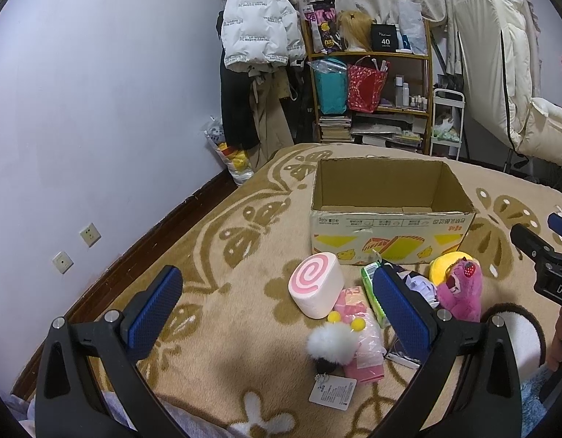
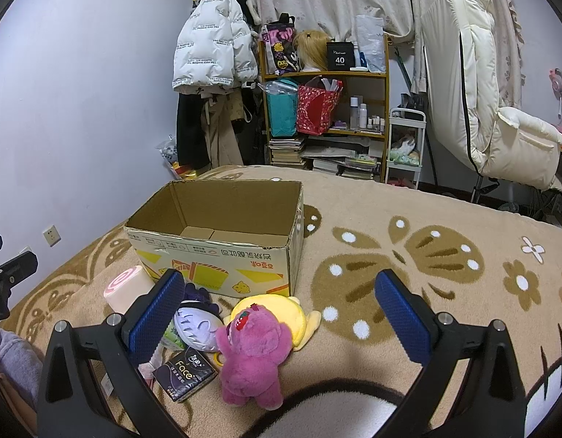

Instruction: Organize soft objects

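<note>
An open, empty cardboard box (image 1: 390,241) stands on the blanket; it also shows in the right wrist view (image 2: 222,259). In front of it lie a pink swirl roll cushion (image 1: 315,284), a white and black pompom (image 1: 330,345), a pink packet (image 1: 361,346), a green pack (image 1: 372,292), a purple plush bear (image 2: 253,354), a yellow plush (image 2: 281,314), a white plush head (image 2: 197,325) and a dark tissue pack (image 2: 184,376). My left gripper (image 1: 277,314) is open above the roll and pompom. My right gripper (image 2: 277,317) is open above the bear.
The beige patterned blanket (image 2: 408,255) covers the bed. A wall (image 1: 98,109) runs along the left. Behind stand a shelf (image 1: 372,84) with bags and books, hanging coats (image 1: 259,36) and a white chair (image 2: 500,127). The right gripper shows at the left view's right edge (image 1: 543,252).
</note>
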